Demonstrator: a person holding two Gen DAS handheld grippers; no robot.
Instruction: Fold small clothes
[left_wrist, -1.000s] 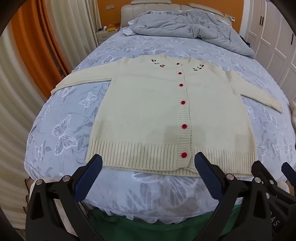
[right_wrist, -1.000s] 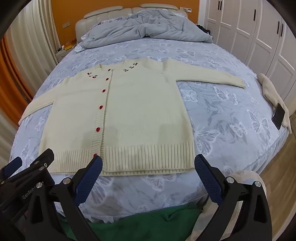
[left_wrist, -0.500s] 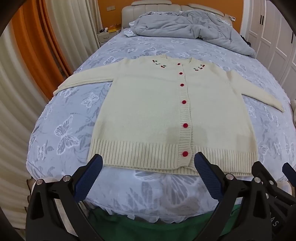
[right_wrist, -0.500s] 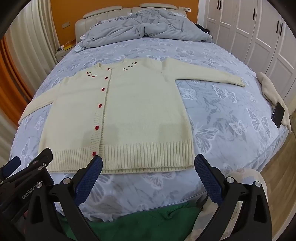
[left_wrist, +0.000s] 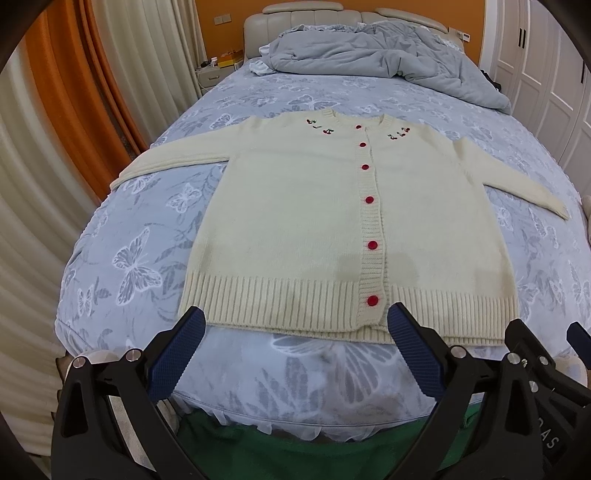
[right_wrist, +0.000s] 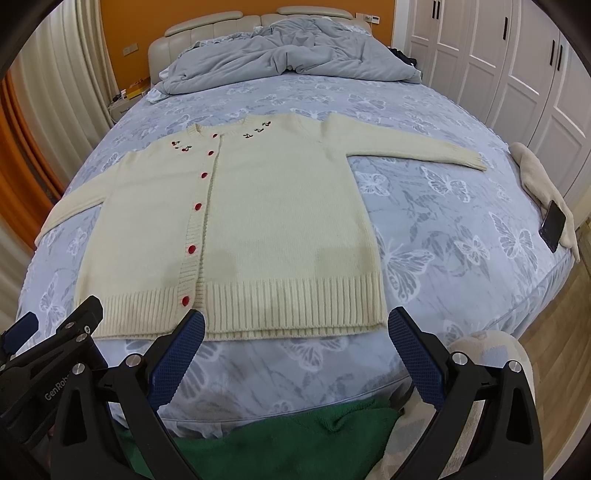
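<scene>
A cream knitted cardigan (left_wrist: 295, 221) with red buttons and cherry embroidery lies flat, buttoned, on the bed with both sleeves spread out; it also shows in the right wrist view (right_wrist: 280, 221). My left gripper (left_wrist: 295, 325) is open and empty, held just in front of the ribbed hem at the bed's near edge. My right gripper (right_wrist: 295, 325) is open and empty, also just short of the hem, to the right of the left gripper (right_wrist: 55, 332).
The bed (left_wrist: 140, 258) has a blue butterfly sheet. A crumpled grey duvet (left_wrist: 369, 59) lies at the headboard. A cream cloth (right_wrist: 535, 177) and a dark phone (right_wrist: 553, 225) lie at the bed's right edge. Green fabric (right_wrist: 288, 439) hangs below the near edge. Curtains are left, wardrobes right.
Both views have shifted slightly; the cardigan sits a little higher in frame. Both grippers stay open and the cardigan has not moved.
</scene>
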